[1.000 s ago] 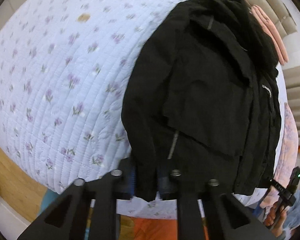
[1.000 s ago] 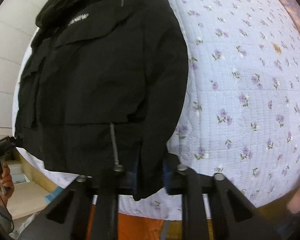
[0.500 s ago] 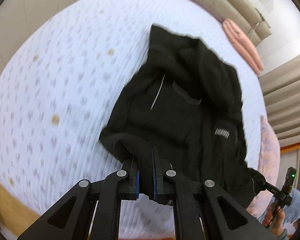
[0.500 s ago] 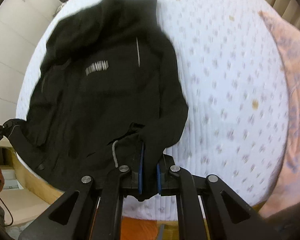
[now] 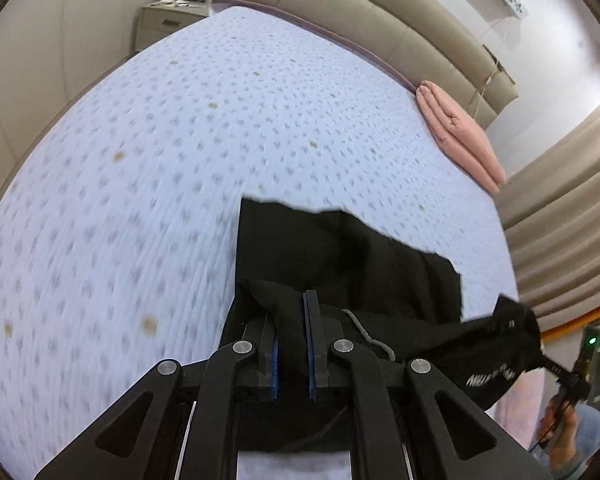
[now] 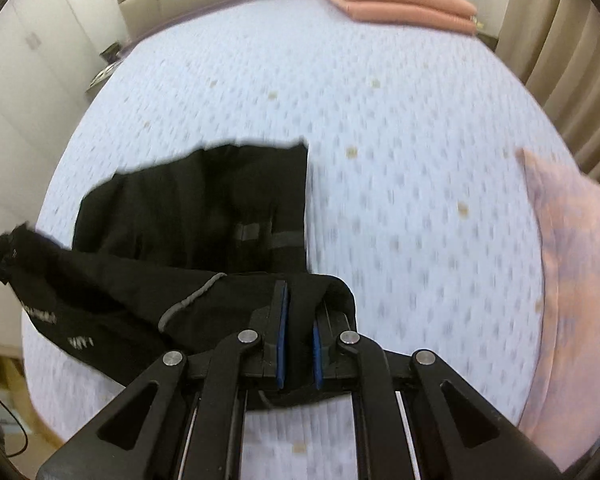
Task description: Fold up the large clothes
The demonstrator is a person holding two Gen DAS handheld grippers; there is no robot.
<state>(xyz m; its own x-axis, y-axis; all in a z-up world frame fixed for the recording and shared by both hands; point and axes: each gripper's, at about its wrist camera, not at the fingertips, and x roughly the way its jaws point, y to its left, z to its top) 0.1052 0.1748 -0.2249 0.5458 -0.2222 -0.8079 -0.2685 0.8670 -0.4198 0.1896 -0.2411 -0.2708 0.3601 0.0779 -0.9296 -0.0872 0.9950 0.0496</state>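
A: What lies around the black jacket (image 5: 340, 264)?

B: A quilted bedspread (image 5: 180, 160), pale with small flowers, fills both views. In the left wrist view a folded pink blanket (image 5: 460, 132) sits at 2 o'clock by the padded headboard (image 5: 380, 28), and a nightstand (image 5: 168, 20) stands at 11 o'clock. Pleated curtains (image 5: 560, 208) hang at 3 o'clock.

A: And in the right wrist view?

B: The same pink blanket (image 6: 396, 4) at 12 o'clock, and a pinkish patterned pillow (image 6: 576, 280) at 3 o'clock, its outer edge cut off by the lens.

A: Where is the jacket, and what of the grippers?

B: It lies on the bed's near part, partly doubled over itself. The left gripper (image 5: 292, 340) is pinched on a bunch of its cloth, and the right gripper (image 6: 298, 336) is likewise clamped on the black jacket (image 6: 204, 208).

A: Anything unclear?

B: The bedspread is motion-blurred. White lettering on the jacket cannot be read. Fabric hides the pads' tips. At 4 o'clock in the left view the other gripper with a green light is cropped.
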